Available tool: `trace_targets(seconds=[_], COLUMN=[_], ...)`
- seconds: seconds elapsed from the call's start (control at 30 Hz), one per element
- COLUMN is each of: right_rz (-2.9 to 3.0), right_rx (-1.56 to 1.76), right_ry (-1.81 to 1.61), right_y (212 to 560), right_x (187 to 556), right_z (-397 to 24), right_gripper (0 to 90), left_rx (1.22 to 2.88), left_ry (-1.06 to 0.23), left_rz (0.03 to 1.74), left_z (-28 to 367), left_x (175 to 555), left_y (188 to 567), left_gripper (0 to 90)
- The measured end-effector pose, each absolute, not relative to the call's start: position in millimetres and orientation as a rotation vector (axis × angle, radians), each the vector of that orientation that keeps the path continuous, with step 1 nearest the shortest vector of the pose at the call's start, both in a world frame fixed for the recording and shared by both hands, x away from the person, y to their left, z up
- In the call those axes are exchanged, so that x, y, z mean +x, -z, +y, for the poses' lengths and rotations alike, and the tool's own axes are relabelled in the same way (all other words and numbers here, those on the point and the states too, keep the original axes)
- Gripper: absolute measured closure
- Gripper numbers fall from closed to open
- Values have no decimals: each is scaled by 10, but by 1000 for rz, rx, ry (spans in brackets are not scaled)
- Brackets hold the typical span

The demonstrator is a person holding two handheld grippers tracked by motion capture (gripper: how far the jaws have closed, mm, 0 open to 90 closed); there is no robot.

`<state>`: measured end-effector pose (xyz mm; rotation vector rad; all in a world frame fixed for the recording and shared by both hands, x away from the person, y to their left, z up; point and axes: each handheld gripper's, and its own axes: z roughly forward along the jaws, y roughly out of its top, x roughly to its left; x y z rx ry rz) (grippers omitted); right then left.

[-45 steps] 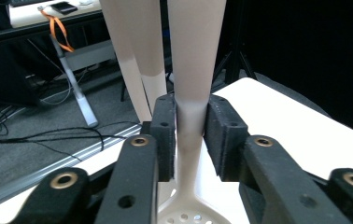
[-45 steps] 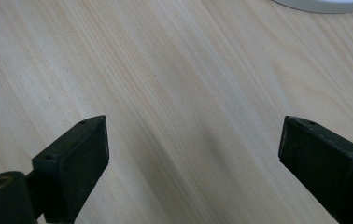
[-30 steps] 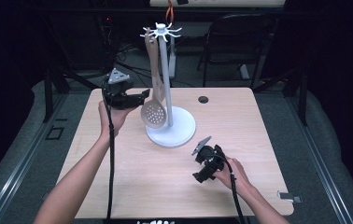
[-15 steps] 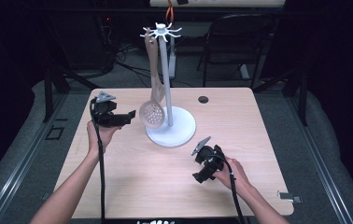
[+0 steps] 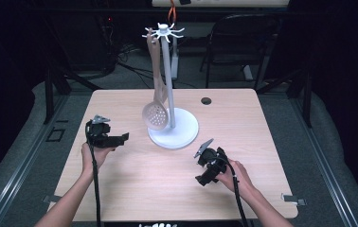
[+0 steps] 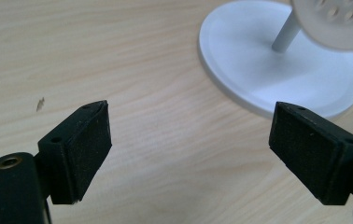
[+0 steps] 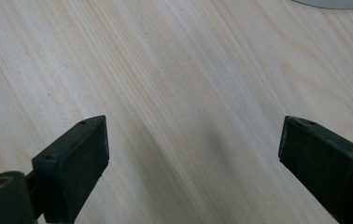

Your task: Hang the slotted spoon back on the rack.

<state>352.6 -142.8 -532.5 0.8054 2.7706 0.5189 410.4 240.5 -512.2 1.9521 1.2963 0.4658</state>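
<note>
Left tongs (image 5: 120, 138) gape wide, empty, low over pale wood-grain worktop (image 5: 120, 189), just left of the stand's smooth white round base (image 5: 182, 137). Beige perforated spoon (image 5: 156, 116) hangs from the hook crown (image 5: 164, 32) beside the slim post. Likely done; clear away without nudging it. Right tongs (image 5: 204, 163) also spread, empty.

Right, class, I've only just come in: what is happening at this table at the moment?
A person sits at a wooden table holding a two-jaw gripper in each hand. A slotted spoon hangs from a hook on a white stand in the middle of the table. The left gripper is open and empty, off to the stand's left with its jaws pointing toward it. The right gripper is open too, over bare wood nearer the person. Neither touches the spoon.
</note>
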Motion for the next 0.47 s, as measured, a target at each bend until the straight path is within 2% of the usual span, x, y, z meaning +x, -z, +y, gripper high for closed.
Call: trace_targets(seconds=[0.47], right_rz=[2763], right_rx=[784], right_ry=[-539], right_y=[5313], right_x=[3514], right_z=[-1402], right_gripper=[81], left_rx=[1957], left_ry=[-468], left_rz=[1331], left_z=[2429], left_x=[4019], left_y=[5265], left_gripper=[116])
